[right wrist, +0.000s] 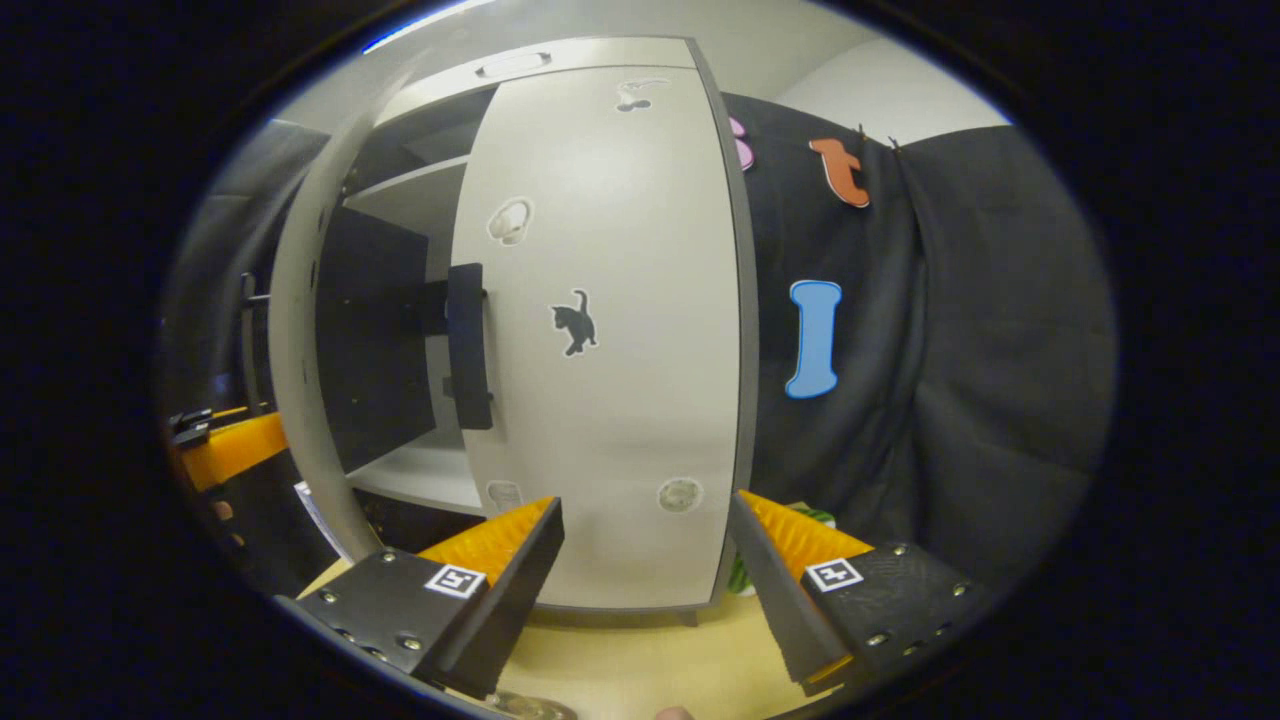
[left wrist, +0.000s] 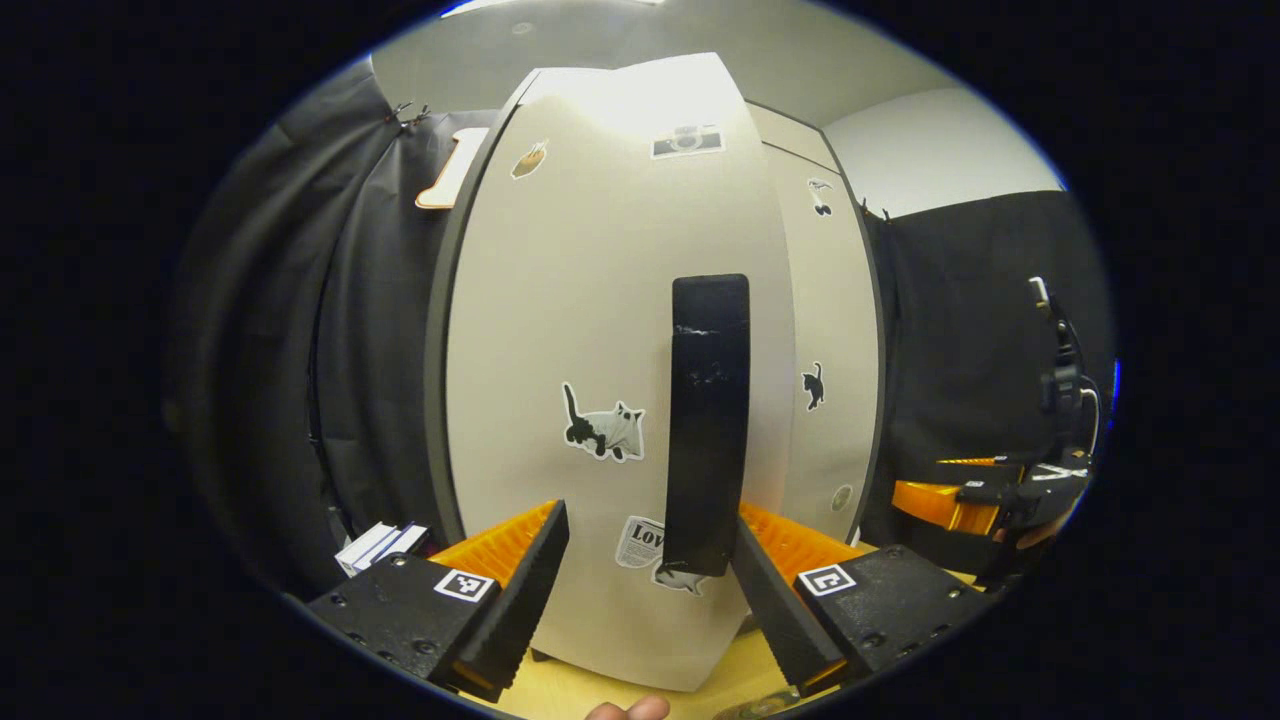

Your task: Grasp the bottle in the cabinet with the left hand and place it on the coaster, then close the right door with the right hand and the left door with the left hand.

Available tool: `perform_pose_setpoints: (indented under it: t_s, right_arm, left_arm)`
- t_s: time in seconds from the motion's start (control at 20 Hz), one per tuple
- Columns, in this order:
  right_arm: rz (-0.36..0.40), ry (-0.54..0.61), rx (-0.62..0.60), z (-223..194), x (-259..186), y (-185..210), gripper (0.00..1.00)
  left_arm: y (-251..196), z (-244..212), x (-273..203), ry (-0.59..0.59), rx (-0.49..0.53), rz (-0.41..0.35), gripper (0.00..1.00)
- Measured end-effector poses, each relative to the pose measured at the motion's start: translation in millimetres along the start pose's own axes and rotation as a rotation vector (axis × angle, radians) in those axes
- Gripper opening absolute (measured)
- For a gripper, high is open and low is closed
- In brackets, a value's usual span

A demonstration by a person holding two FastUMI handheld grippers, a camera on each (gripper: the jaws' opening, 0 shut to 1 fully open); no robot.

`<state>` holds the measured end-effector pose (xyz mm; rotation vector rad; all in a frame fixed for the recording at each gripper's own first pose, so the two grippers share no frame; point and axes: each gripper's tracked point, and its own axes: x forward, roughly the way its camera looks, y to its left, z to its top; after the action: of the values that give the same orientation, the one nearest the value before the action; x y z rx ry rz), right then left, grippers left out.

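Observation:
The cabinet's left door (left wrist: 600,330), pale with a cat sticker, stands close in front of my left gripper (left wrist: 650,570). That gripper is open, and the lower end of the door's black handle (left wrist: 710,420) hangs just inside its right finger. In the right gripper view this left door (right wrist: 300,330) stands ajar, and shelves (right wrist: 420,470) show behind it. The right door (right wrist: 610,330) lies flat against the cabinet, its handle (right wrist: 468,345) at its left edge. My right gripper (right wrist: 645,560) is open, a short way back from that door. A rounded glass shape (right wrist: 530,708) at the bottom edge may be the bottle.
The cabinet stands on a light wooden tabletop (right wrist: 620,650). A green striped object (right wrist: 805,520) peeks from behind the right finger. A white box (left wrist: 380,545) lies left of the cabinet. The other gripper (left wrist: 990,495) hovers at the far right. Black cloth walls surround everything.

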<state>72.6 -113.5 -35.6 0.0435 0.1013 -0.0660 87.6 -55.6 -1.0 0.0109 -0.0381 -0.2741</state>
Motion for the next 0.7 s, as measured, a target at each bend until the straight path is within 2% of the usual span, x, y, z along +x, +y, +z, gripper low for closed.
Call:
perform_pose_setpoints:
  t_s: [0.25, 0.3, 0.4, 0.65, 0.7]
  right_arm:
    - [-0.034, 0.003, 0.038, -4, -1, -21, 1.00]
    - [-0.047, 0.004, 0.037, -6, -1, -26, 0.97]
    - [-0.047, 0.015, 0.042, -11, -1, -28, 1.00]
    - [-0.030, 0.032, 0.030, -24, -5, -21, 1.00]
    - [-0.021, 0.035, 0.033, -25, -6, -18, 0.97]
  left_arm:
    - [-10, -2, 21, -0.001, -0.005, 0.013, 0.96]
    - [-11, -1, 23, -0.007, -0.014, 0.016, 0.96]
    - [-14, -1, 27, -0.006, -0.025, 0.022, 0.96]
    - [-18, 3, 35, -0.017, 0.011, 0.060, 0.98]
    - [-19, 3, 36, -0.020, 0.016, 0.069, 0.98]
